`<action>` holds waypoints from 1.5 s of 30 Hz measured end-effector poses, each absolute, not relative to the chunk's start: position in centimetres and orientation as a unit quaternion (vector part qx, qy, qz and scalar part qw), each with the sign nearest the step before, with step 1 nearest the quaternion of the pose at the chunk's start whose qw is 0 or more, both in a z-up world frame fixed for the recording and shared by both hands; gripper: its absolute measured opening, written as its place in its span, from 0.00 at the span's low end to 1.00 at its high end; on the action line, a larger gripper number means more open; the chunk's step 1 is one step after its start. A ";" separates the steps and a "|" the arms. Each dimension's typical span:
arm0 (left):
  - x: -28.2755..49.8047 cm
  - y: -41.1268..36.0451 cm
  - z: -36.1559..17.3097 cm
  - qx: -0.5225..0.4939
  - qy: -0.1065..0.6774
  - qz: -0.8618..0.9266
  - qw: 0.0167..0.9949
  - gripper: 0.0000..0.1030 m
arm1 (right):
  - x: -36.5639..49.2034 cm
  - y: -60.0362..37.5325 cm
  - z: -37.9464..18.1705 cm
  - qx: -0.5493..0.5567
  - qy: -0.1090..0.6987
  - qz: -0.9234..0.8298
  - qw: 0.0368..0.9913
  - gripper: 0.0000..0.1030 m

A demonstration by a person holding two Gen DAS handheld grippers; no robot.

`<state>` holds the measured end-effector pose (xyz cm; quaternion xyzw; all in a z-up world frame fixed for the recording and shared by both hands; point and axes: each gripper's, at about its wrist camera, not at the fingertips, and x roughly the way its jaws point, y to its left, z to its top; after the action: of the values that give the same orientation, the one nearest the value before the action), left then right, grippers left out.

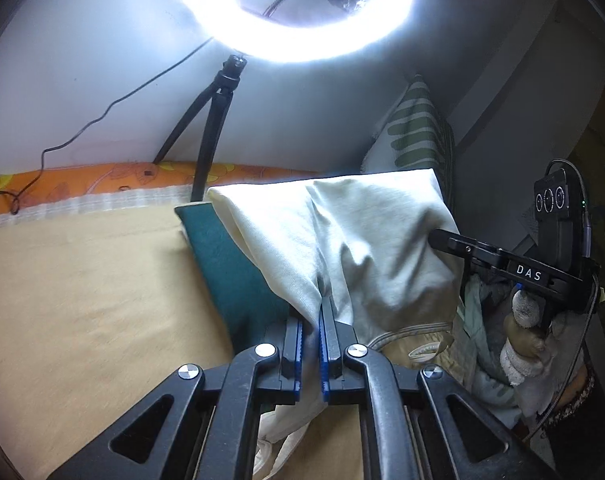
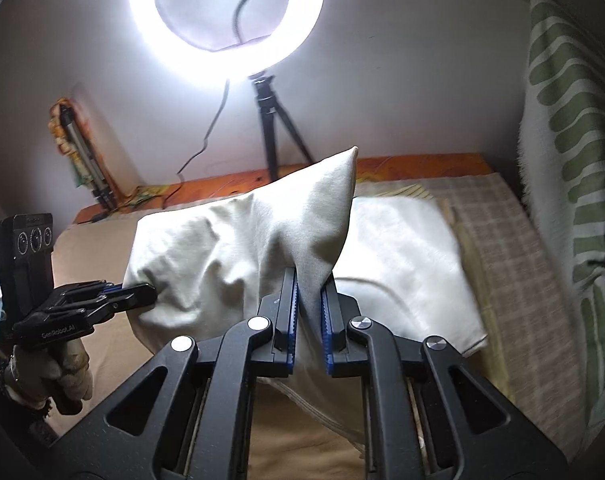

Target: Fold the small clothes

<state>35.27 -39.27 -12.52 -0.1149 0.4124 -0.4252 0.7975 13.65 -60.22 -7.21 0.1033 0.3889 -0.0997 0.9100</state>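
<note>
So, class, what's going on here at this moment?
A person holds a gripper in each hand. The left gripper and the right gripper are each clamped on a cream garment, holding it lifted between them over the bed. A ring light shines behind. The fold isn't finished.

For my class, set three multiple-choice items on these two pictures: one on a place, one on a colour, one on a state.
1. Where does the ring light stand?
A. Behind the bed, by the wall
B. On the floor at the right
C. On the pillow

2. What colour is the cloth under the cream garment?
A. Red
B. Dark green
C. Black

3. What state is the garment in?
A. Lying flat, untouched
B. Lifted, pinched by both grippers
C. Folded into a stack

Answers:
1 A, its tripod rises at the far bed edge against the wall.
2 B, a green panel shows beside the garment.
3 B, the left hand-held gripper and right hand-held gripper each clamp fabric.
</note>
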 end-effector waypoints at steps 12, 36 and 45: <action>39.1 -43.9 -14.7 -0.067 0.408 -0.377 0.829 0.03 | 19.3 -64.5 -11.0 0.081 0.409 -0.149 0.896 0.11; 34.1 -43.4 -10.8 0.016 0.361 -0.350 0.864 0.34 | 16.4 -64.5 -9.3 0.071 0.388 -0.220 0.892 0.12; 29.5 -39.9 -6.7 0.026 0.323 -0.352 0.878 0.70 | 12.7 -59.8 -5.6 0.054 0.353 -0.209 0.910 0.34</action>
<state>29.51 -39.88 -6.67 0.0256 0.3229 -0.3516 0.8783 12.66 -59.84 -5.65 0.0536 0.3532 -0.2094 0.9102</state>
